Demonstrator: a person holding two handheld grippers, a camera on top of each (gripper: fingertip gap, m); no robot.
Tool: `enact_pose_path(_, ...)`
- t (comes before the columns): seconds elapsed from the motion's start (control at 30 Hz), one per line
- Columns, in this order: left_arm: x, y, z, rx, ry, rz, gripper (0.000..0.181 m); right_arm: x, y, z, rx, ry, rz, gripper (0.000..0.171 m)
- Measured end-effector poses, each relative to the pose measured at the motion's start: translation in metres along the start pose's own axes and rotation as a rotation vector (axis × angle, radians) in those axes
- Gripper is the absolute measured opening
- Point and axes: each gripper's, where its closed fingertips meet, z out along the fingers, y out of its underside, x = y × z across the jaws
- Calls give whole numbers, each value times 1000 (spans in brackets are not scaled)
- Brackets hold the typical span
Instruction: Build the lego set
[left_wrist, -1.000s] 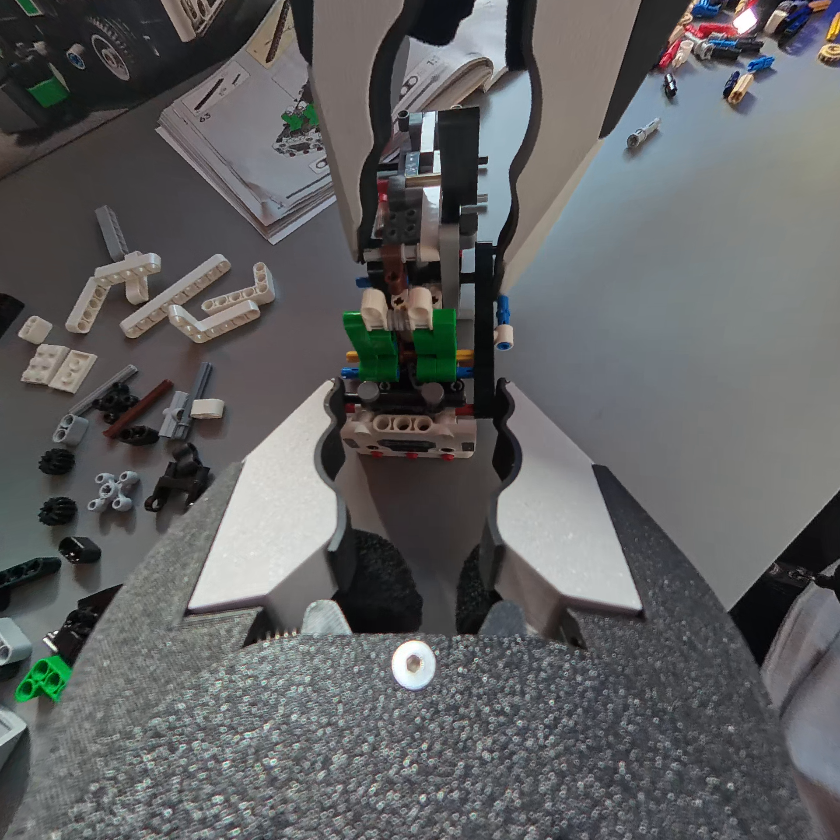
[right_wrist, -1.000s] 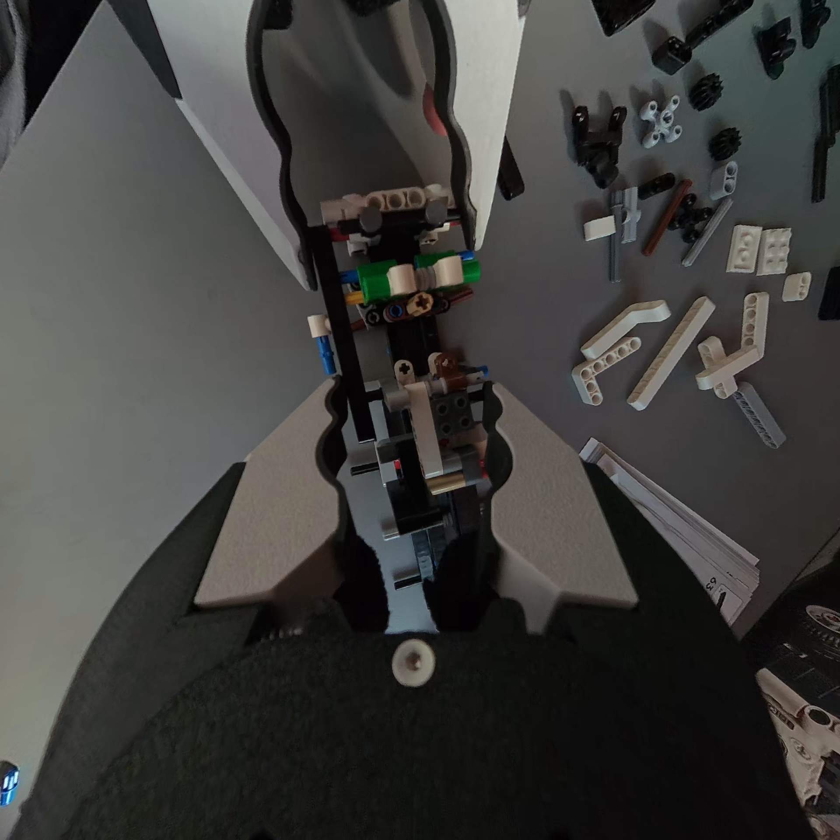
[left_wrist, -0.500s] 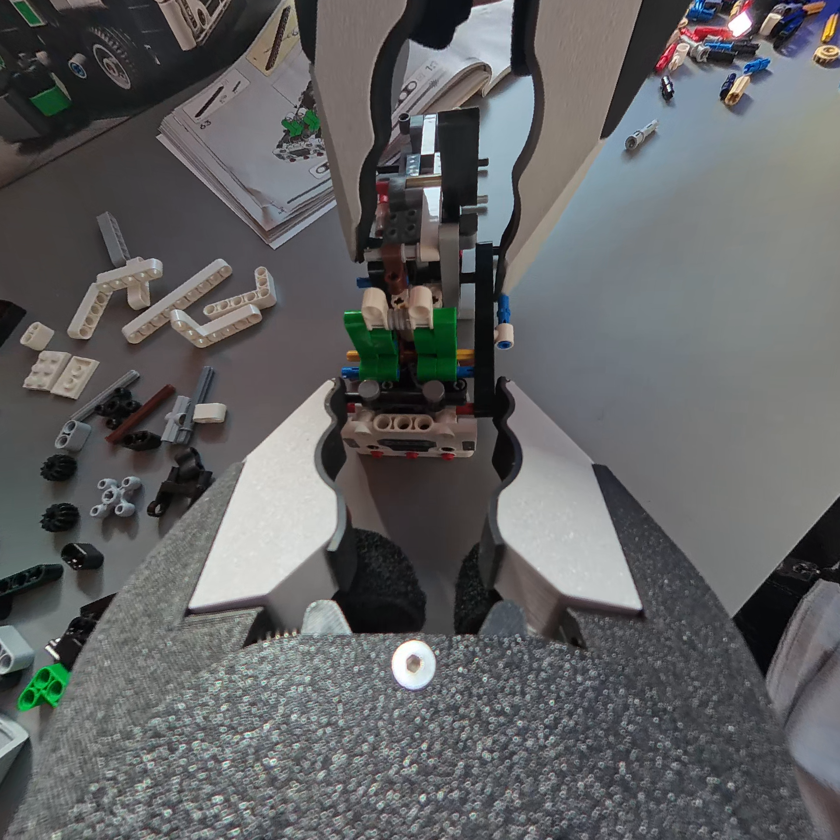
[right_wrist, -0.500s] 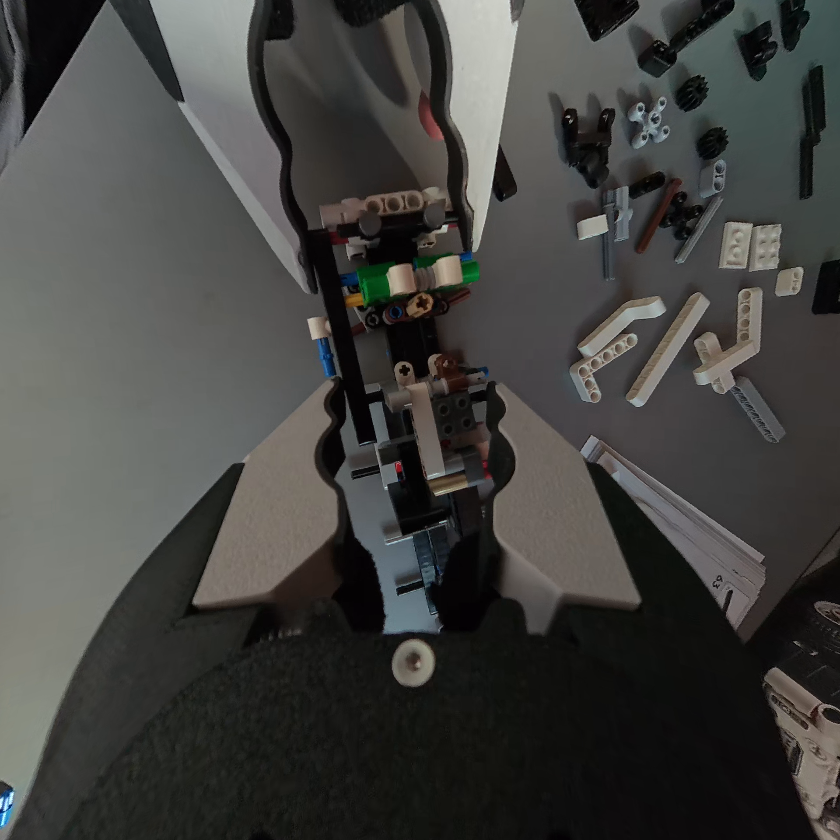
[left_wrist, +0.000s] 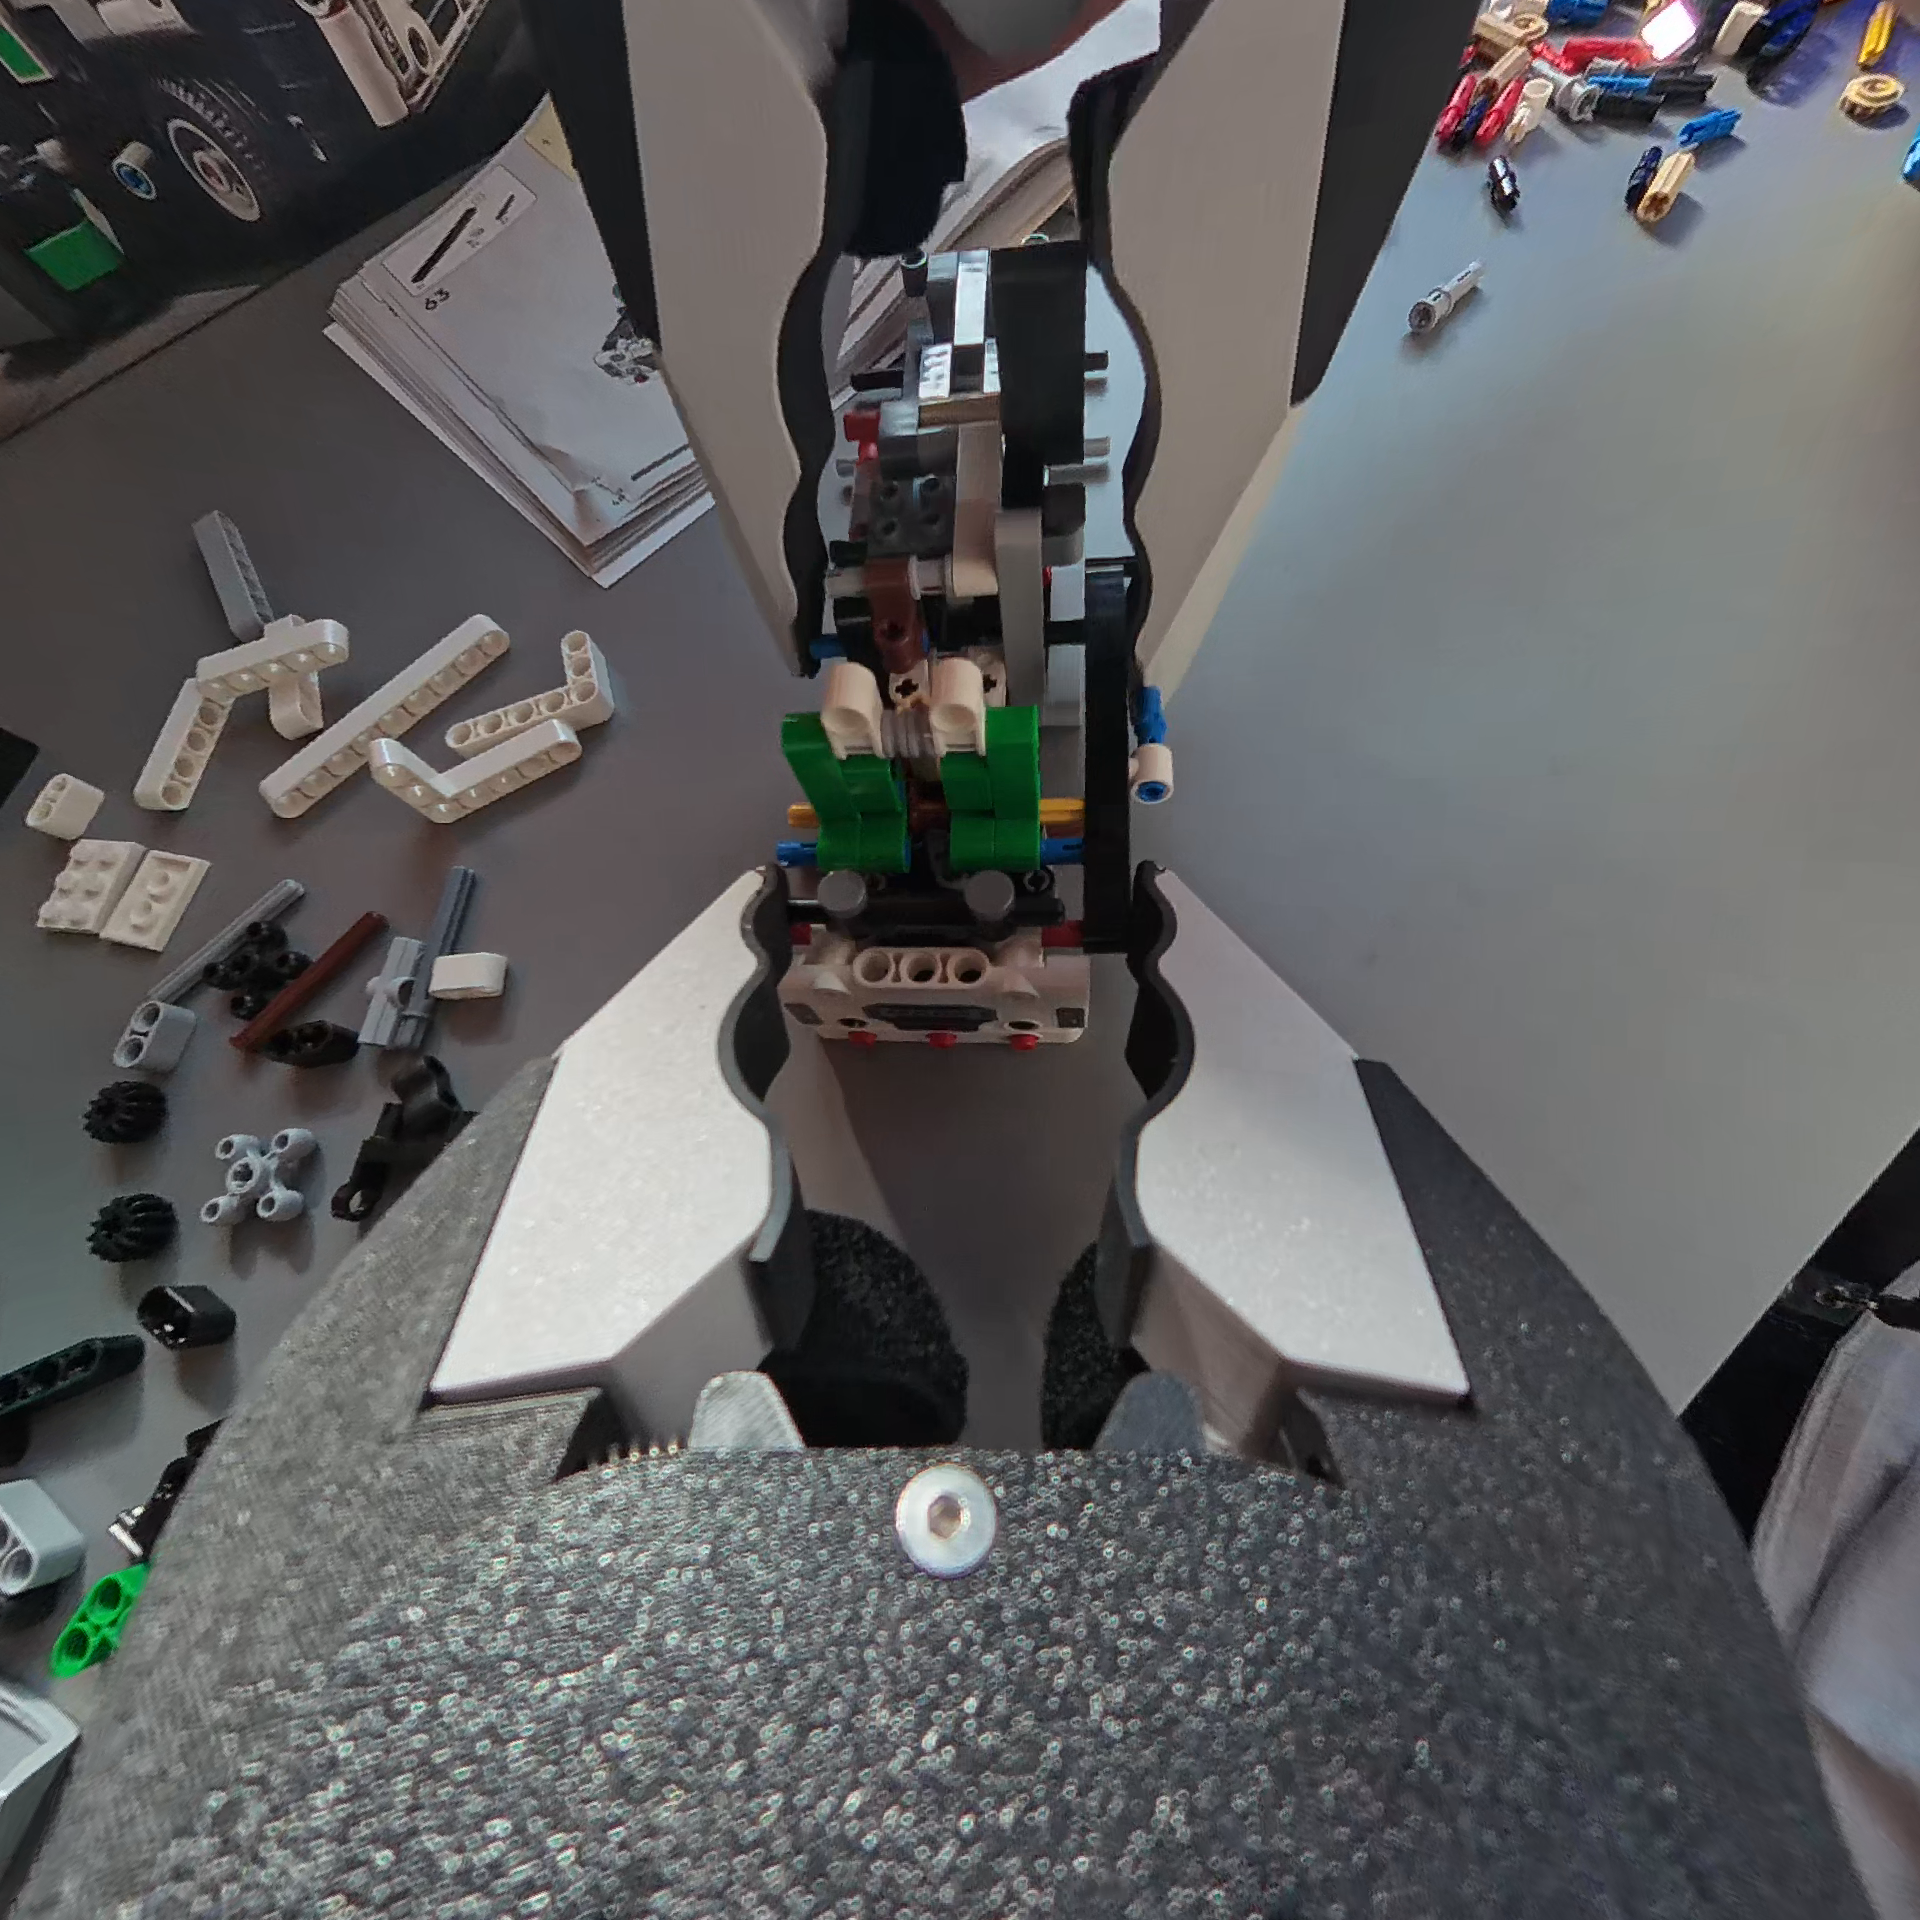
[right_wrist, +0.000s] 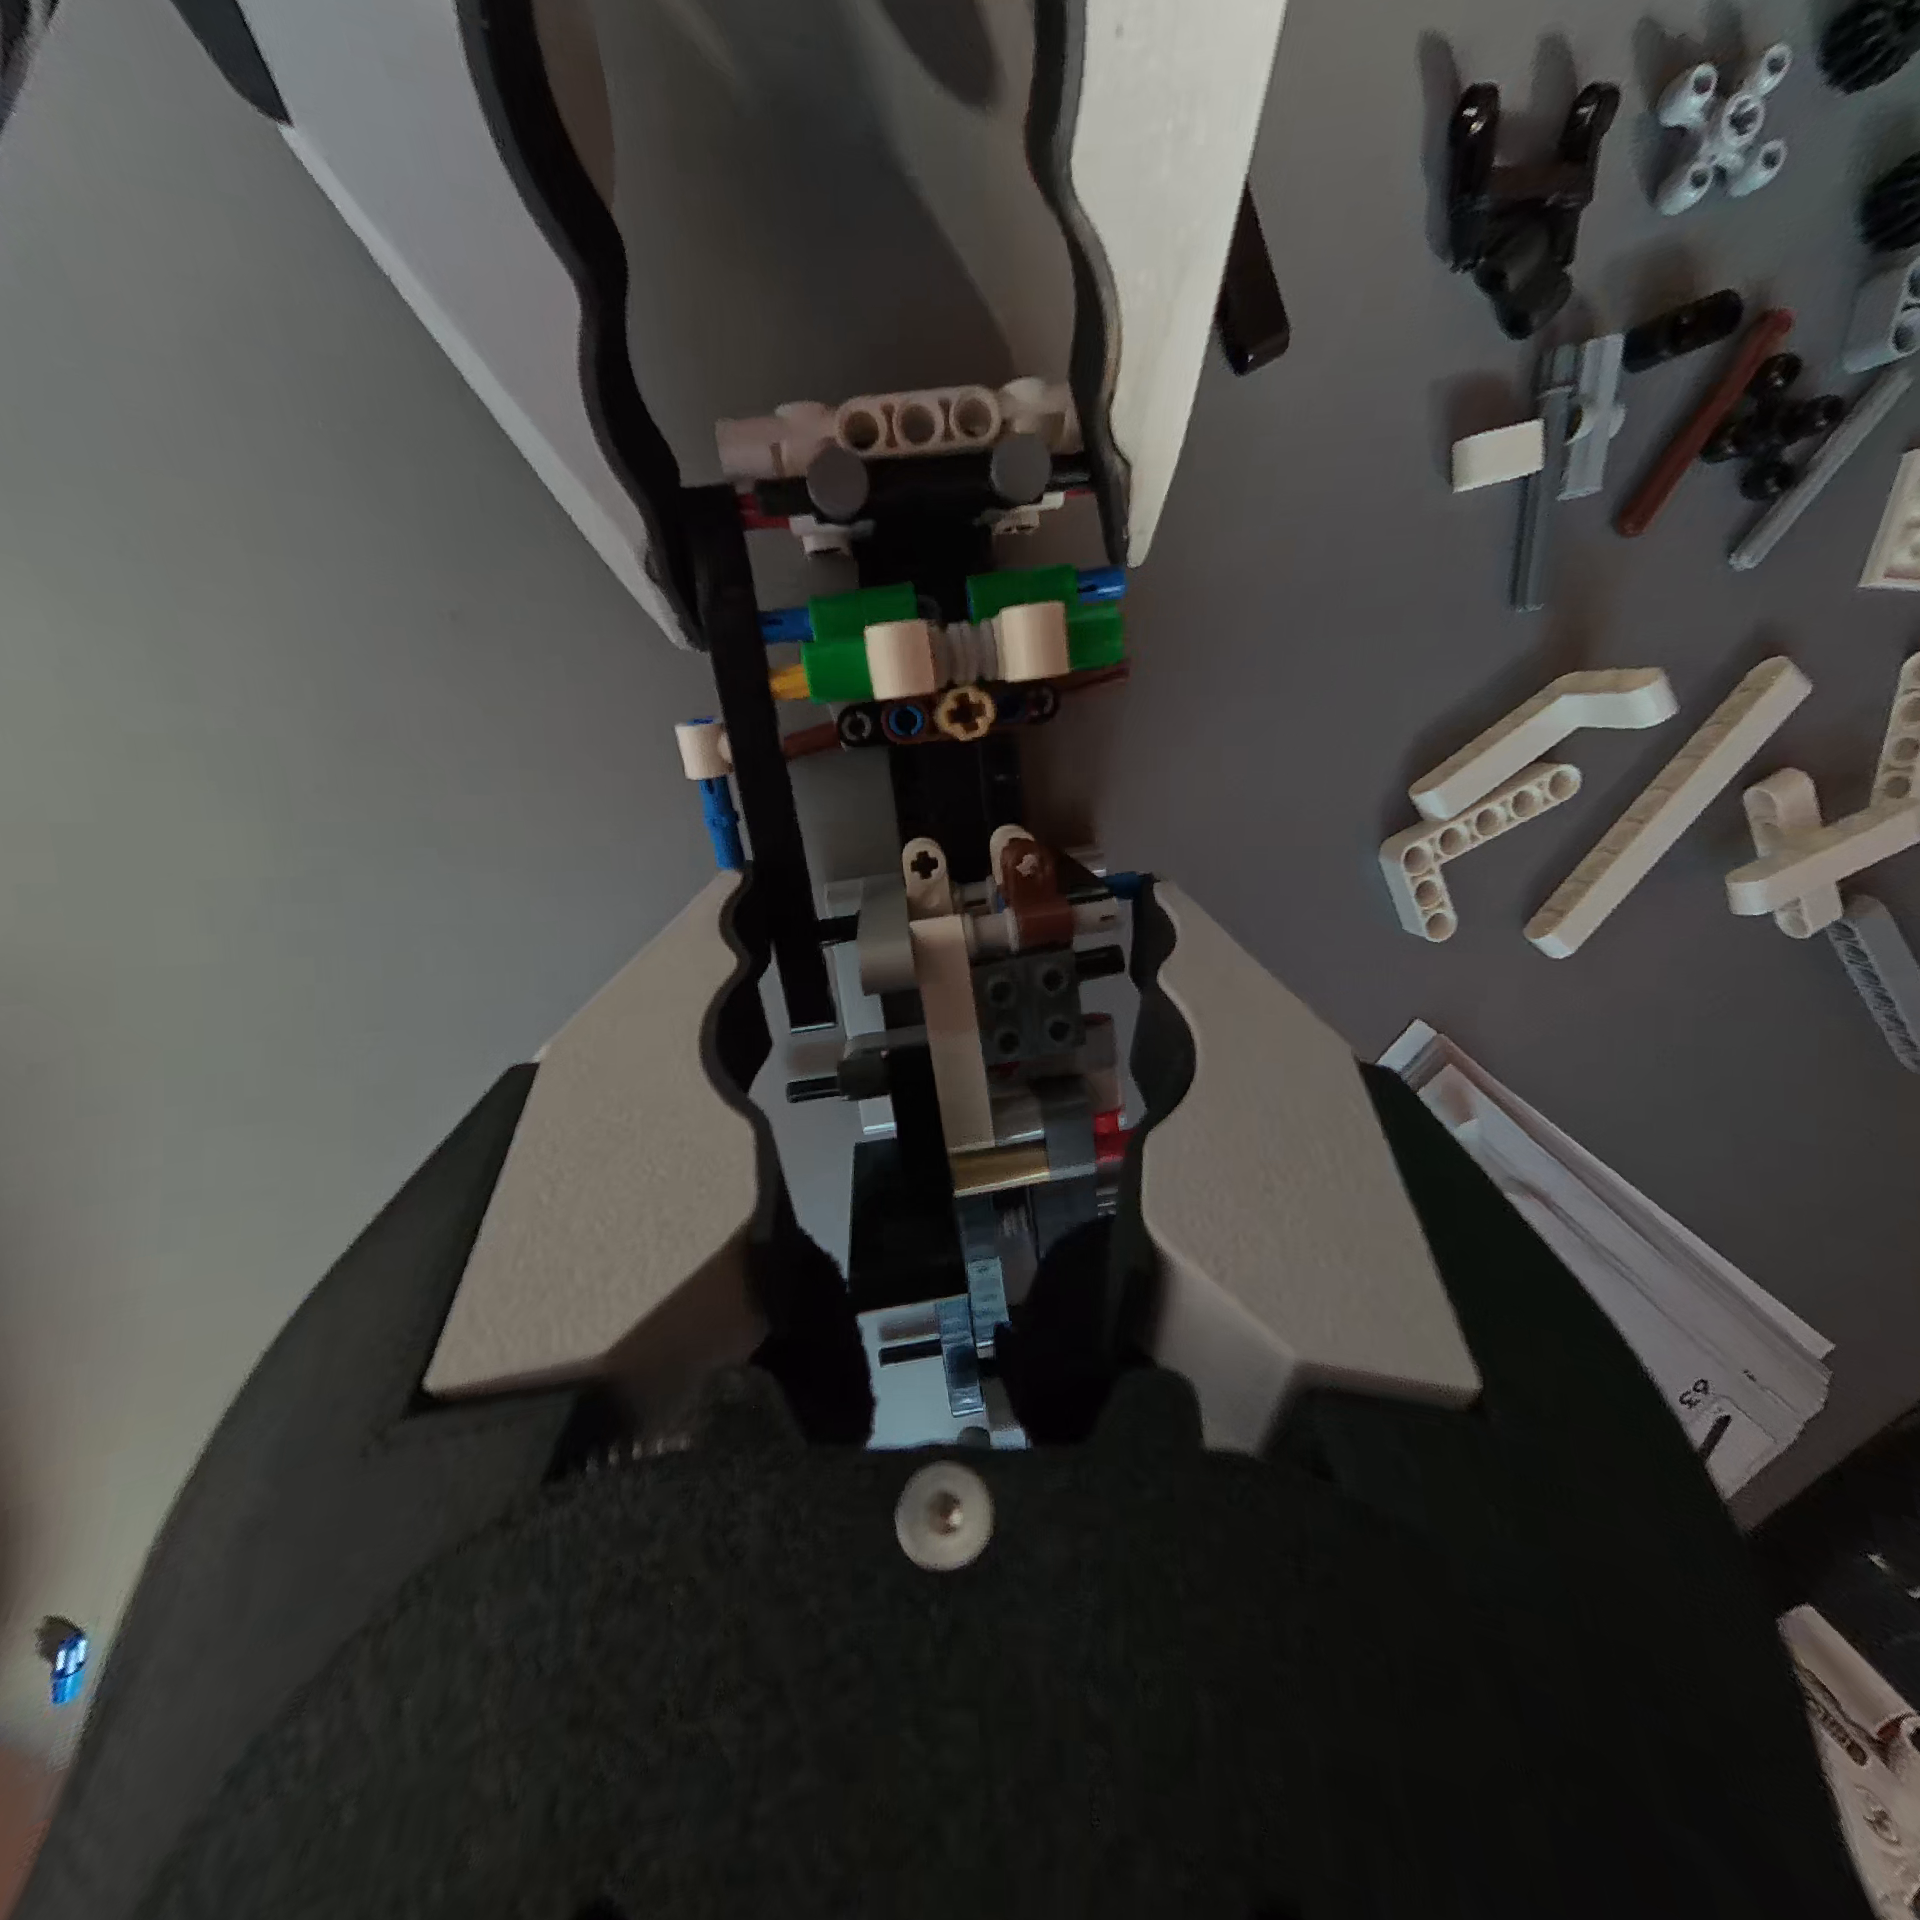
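Note:
A partly built lego assembly (left_wrist: 930, 790), long and narrow with black beams, green blocks and a white end piece, is held in the air between both grippers. My left gripper (left_wrist: 956, 935) is shut on its white end. My right gripper (right_wrist: 945, 935) is shut on the opposite grey and black end, with the assembly (right_wrist: 935, 665) reaching away from it. In the left wrist view the right gripper (left_wrist: 971, 649) faces me from above. In the right wrist view the left gripper (right_wrist: 904, 582) faces me the same way.
Loose white beams (left_wrist: 384, 727), black gears and small grey and black parts lie on the grey table (left_wrist: 1507, 727) at the left. An instruction booklet (left_wrist: 520, 395) and a dark box (left_wrist: 208, 125) are behind them. Coloured pins (left_wrist: 1558, 73) lie far right. The table edge runs at lower right. My hands' fingertips stand some 5 cm from each other.
Both grippers keep their hold on the assembly. In the right wrist view the loose parts have shifted right and look larger, so that end has come closer to the table.

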Motion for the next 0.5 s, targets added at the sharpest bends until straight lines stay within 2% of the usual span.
enact_pose_path(0.27, 2, -1, 1, 16, 18, -10, 65, -3, 2, -2, -18, -20, 14, 67)
enact_pose_path(0.5, 1, -1, 1, 18, 0, 23, 65, -1, 5, -6, -54, 77, -23, 69)
